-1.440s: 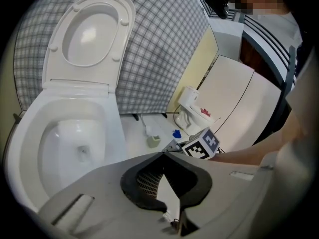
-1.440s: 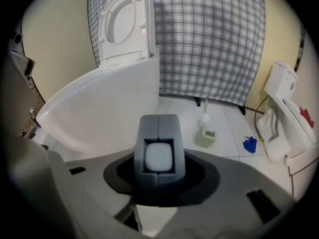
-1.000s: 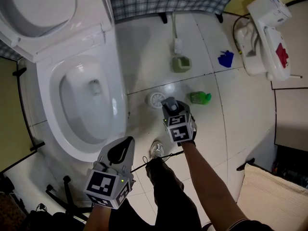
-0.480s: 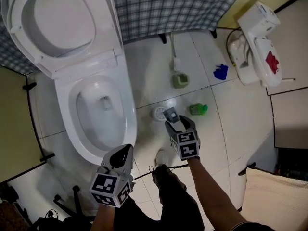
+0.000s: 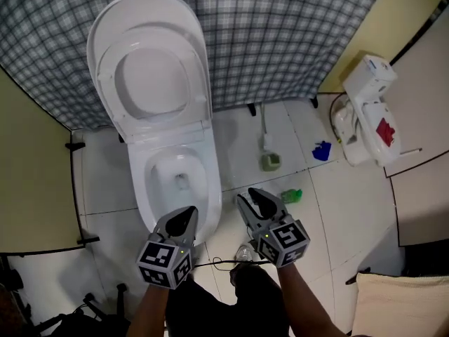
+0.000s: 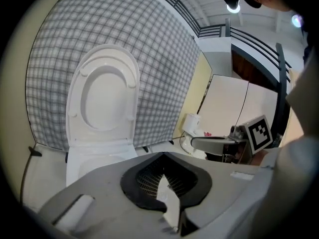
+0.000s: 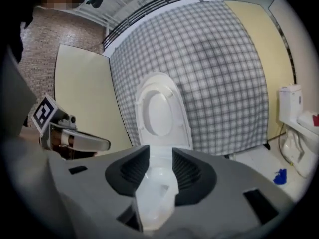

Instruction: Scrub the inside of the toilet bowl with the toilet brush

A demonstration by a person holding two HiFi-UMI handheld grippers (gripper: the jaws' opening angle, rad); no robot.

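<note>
A white tiled floor (image 5: 351,209) meets a checked curtain (image 5: 280,41). The toilet brush (image 5: 265,128) stands in its green holder (image 5: 271,161) on the floor, to the right of the toilet (image 5: 175,181), whose lid (image 5: 151,76) is raised. A green bottle (image 5: 291,196) sits near the holder. The left gripper (image 5: 186,214), at the toilet's front edge, has its jaws together and empty. The right gripper (image 5: 250,196) has its jaws apart; they have just been closing, with nothing between them.

In my downward head view, a grey checked wall (image 5: 295,41) spans 12 o'clock. Two panels flank it: left yellow panel (image 5: 31,174) at 9 o'clock, right yellow panel (image 5: 414,12) at 1 o'clock. The white tiled floor (image 5: 351,202), with dark joints, extends from centre toward 4 o'clock. A cream fabric pad (image 5: 400,304) lies at 5 o'clock. My left gripper view shows a lit ceiling lamp (image 6: 233,6) at 1 o'clock.
</note>
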